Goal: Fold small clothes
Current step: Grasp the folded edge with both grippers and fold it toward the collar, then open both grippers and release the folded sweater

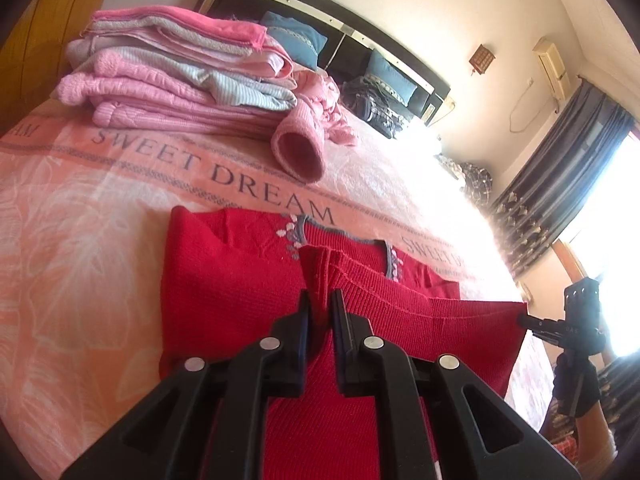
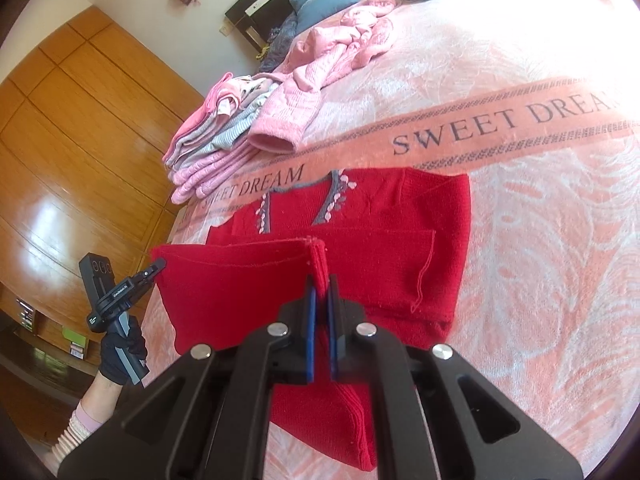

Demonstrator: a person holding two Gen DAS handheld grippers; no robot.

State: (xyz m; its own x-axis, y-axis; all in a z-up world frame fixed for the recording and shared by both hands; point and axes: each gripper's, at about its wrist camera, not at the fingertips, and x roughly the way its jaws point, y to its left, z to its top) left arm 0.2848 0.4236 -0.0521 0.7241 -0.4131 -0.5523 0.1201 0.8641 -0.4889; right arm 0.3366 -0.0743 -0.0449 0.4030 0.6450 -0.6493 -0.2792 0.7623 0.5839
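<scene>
A red knitted sweater (image 1: 224,280) (image 2: 380,216) with a grey neckline and small embroidered flowers lies flat on the pink "SWEET DREAM" bedspread (image 1: 80,220) (image 2: 540,240). Its collar points away from me. The hem is lifted and stretched taut between both grippers, over the body of the sweater. My left gripper (image 1: 320,304) (image 2: 158,266) is shut on the hem's left corner. My right gripper (image 2: 322,292) (image 1: 524,320) is shut on the right corner. A gloved hand (image 2: 120,352) holds the left gripper.
A stack of folded pink and striped clothes (image 1: 168,68) (image 2: 208,140) sits beyond the sweater. A loose pink jacket (image 1: 304,144) (image 2: 320,64) sprawls beside it. Blue pillows (image 1: 292,36) and dark plaid clothes (image 1: 372,108) lie by the headboard. A wooden wardrobe (image 2: 80,140) stands left of the bed.
</scene>
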